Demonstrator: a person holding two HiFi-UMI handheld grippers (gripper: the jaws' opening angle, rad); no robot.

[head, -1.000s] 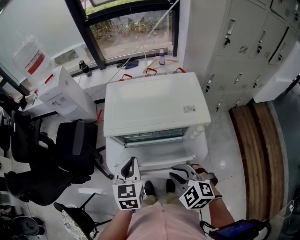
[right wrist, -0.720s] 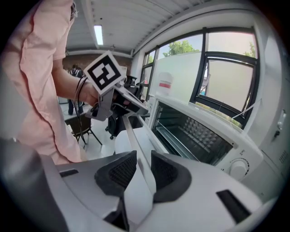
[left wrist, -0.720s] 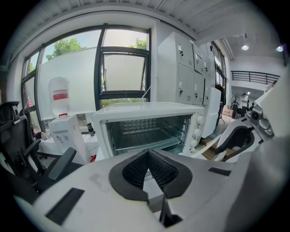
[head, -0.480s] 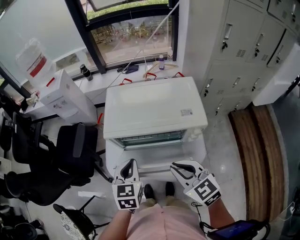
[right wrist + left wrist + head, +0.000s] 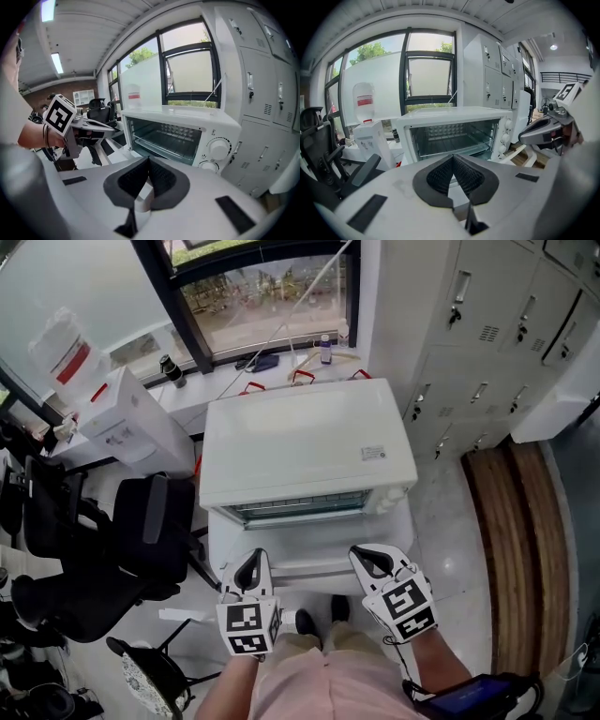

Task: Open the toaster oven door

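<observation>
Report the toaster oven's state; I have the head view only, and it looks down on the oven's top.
Observer: The left gripper view looks straight into the toaster oven. The cavity is open, with a wire rack inside.
Operator: Give me the jaws.
Observer: The left gripper and the right gripper each have their jaws together with nothing between them, and both are short of the oven.

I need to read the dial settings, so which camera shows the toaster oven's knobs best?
The right gripper view: the knobs are large and near, tick marks visible around the upper one. The left gripper view shows them small at the right edge of the oven; the head view, looking down, catches only their tips.
</observation>
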